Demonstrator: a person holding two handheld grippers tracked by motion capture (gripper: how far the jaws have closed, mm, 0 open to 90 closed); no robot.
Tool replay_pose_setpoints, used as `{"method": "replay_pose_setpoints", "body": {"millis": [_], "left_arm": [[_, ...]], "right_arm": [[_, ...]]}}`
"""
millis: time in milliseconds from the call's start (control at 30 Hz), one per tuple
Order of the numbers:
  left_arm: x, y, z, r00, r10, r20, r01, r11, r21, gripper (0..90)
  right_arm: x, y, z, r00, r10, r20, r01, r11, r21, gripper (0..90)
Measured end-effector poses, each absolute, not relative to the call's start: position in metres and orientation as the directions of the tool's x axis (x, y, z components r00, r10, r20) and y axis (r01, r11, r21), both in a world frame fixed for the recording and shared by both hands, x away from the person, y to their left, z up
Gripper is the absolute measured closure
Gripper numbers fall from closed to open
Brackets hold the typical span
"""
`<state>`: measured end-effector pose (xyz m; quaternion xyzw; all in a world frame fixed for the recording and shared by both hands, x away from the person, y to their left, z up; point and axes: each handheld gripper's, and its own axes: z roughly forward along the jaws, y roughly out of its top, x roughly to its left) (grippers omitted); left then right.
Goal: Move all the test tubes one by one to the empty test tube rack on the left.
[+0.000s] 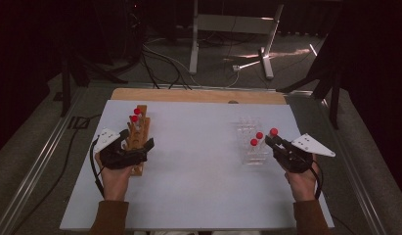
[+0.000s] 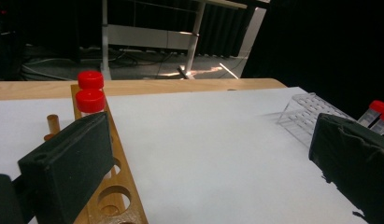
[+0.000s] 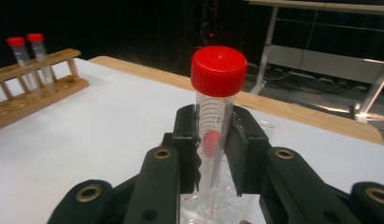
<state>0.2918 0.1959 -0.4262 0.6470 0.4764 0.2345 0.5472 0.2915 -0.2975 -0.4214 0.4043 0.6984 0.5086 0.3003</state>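
Fingers [image 3: 185,140] of the right gripper [image 3: 214,149] clamp a clear plastic tube with a red screw cap [image 3: 218,70], upright above a clear plastic rack [image 1: 251,139] holding two more red-capped tubes [image 1: 256,138]. Left gripper [image 1: 138,145] fingers gape wide around a wooden tube rack [image 2: 116,186] on the white table [image 1: 193,166], with two red-capped tubes [image 2: 90,93] at its far end.

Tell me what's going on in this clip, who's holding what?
A person works at a white table with a gripper in each hand. The right gripper is shut on a clear plastic tube with a red screw cap, held upright above the clear plastic rack, where two more red-capped tubes stand. The left gripper is open, its fingers on either side of the wooden tube rack, which holds two red-capped tubes at its far end.
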Motion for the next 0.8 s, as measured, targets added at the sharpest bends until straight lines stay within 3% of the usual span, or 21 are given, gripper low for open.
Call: {"method": "replay_pose_setpoints", "body": {"millis": [367, 800], "left_arm": [[0.29, 0.181, -0.423, 0.477, 0.851, -0.219, 0.363, 0.037, 0.931, 0.6], [0.288, 0.133, -0.415, 0.572, 0.8, -0.181, 0.352, -0.04, 0.935, 0.7]], "right_arm": [[0.286, -0.278, -0.419, -0.567, 0.823, -0.006, 0.273, 0.195, 0.942, 74.2], [0.288, -0.254, -0.427, -0.627, 0.779, 0.009, 0.284, 0.218, 0.934, 74.1]]}}
